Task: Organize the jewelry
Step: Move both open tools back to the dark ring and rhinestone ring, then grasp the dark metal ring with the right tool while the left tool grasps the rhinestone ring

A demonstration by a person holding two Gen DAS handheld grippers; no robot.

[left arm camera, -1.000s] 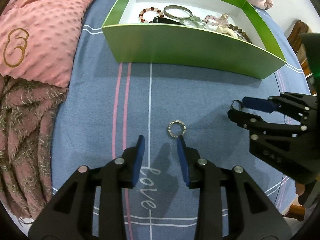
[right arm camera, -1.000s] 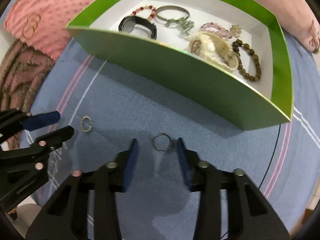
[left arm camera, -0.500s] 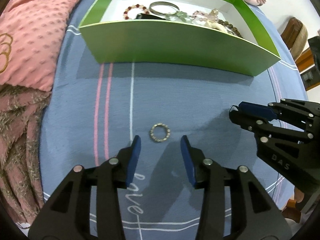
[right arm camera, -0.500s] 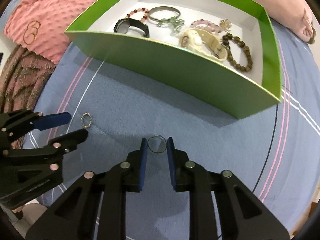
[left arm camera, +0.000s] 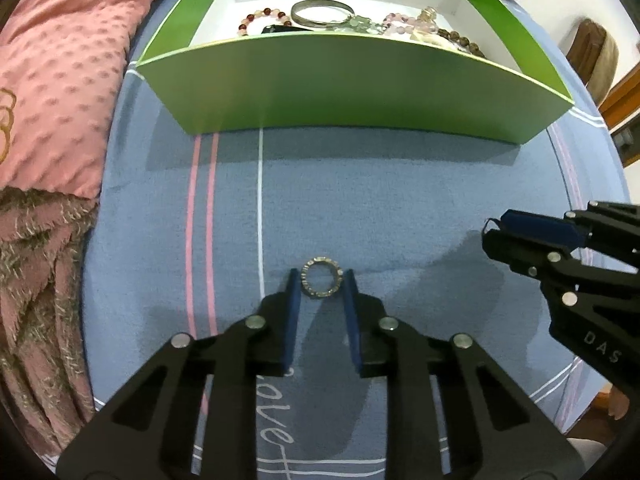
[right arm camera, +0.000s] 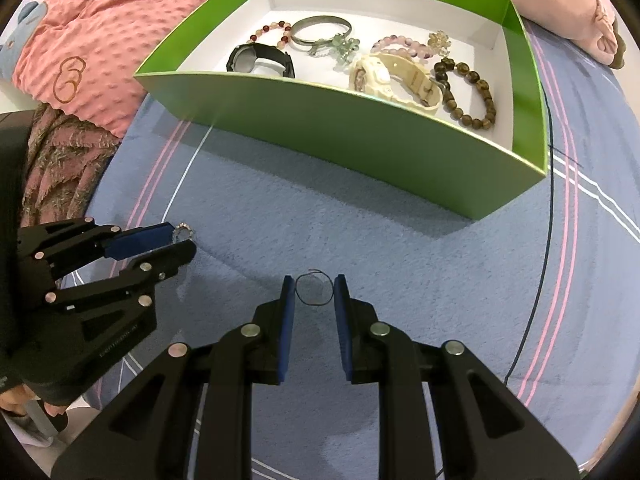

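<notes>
Studded ring (left arm camera: 322, 277) clamped in left gripper (left arm camera: 321, 280); thin wire ring (right arm camera: 314, 289) clamped in right gripper (right arm camera: 313, 286).

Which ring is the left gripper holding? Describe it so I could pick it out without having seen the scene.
Start at the green box on the blue sheet, then come toward the camera to the left gripper. The studded ring sits between its blue fingers. Its thick, stone-set silver band sets it apart from the thin ring, a plain dark wire loop in the right gripper.
</notes>
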